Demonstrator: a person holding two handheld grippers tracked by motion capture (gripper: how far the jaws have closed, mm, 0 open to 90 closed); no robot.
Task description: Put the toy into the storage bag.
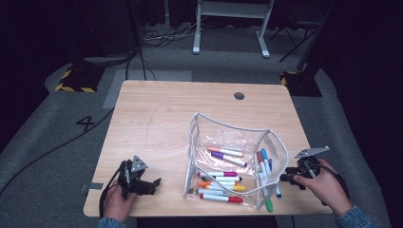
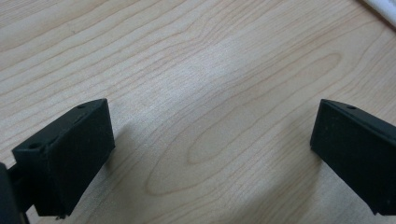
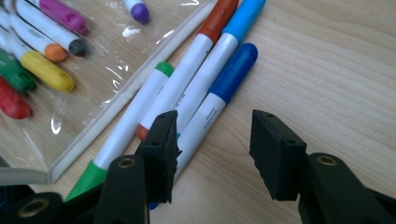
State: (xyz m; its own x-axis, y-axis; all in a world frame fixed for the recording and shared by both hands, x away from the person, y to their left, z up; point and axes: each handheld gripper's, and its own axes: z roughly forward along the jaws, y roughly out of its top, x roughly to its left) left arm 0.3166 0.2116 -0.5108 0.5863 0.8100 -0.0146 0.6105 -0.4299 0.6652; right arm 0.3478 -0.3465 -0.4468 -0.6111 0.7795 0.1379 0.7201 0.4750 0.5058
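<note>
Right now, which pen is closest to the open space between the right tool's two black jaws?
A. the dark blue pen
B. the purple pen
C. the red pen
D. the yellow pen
A: in the right gripper view, the dark blue pen lies on the bare table right beside the gap of the open right tool, while the yellow, purple and red ones sit off in the clear pouch.

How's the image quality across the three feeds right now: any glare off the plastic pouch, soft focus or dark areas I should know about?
High view: table evenly lit, surroundings dark, picture slightly soft. Right gripper view: white glare streaks on the clear pouch; markers sharp, right gripper a little soft up close. Left gripper view: wood grain crisp near the middle, left gripper casting soft shadows beside each jaw.
</note>
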